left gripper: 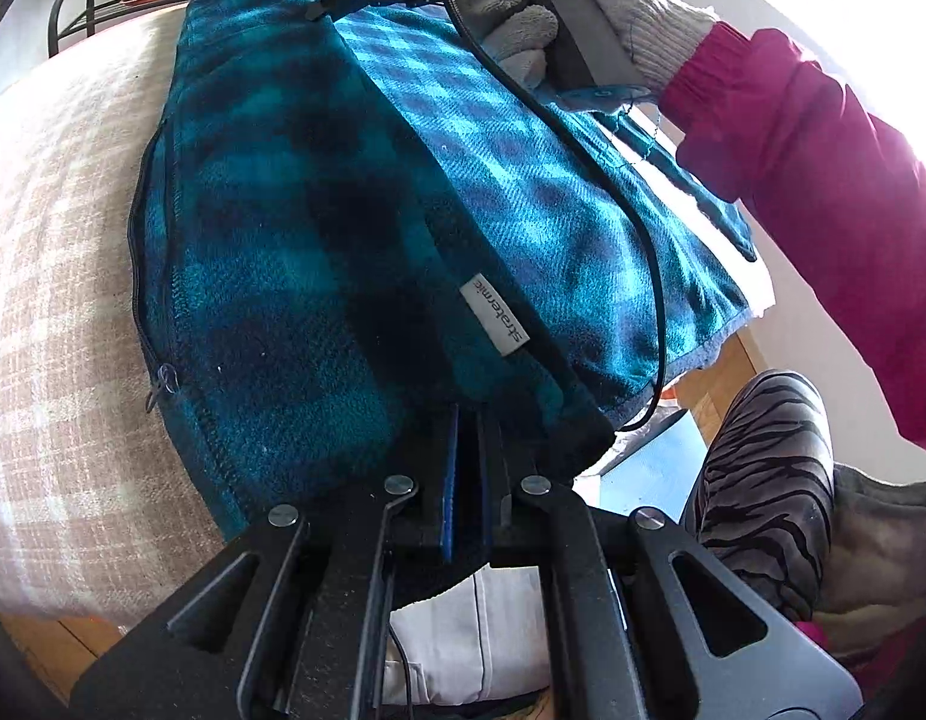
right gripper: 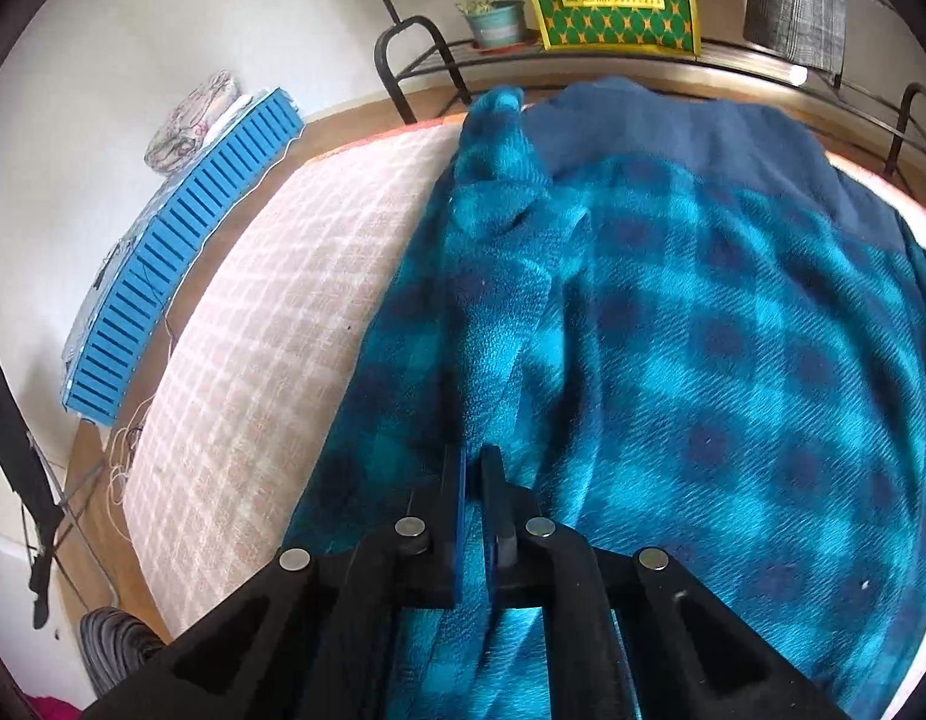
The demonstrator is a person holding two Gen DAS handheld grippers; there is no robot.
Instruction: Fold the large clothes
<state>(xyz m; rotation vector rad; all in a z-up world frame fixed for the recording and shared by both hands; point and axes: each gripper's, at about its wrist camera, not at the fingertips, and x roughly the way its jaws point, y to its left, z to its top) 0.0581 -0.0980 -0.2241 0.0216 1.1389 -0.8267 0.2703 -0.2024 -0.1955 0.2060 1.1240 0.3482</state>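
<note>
Garment: the teal plaid fleece [right gripper: 673, 312] lies on the bed [right gripper: 271, 312], partly doubled over, its zip edge towards the checked cover.
Left tongs [left gripper: 469, 438]: pressed together, pinching the near hem, probably to pin that corner so the layers stay put.
Right tongs [right gripper: 475, 480]: pressed together on a ridge of fleece, likely a grip for pulling the next fold.
Gloved hand [left gripper: 559, 12]: holds the other tool above the far edge.

bare bedcover [right gripper: 271, 300] left, rack [right gripper: 403, 66] beyond
</note>
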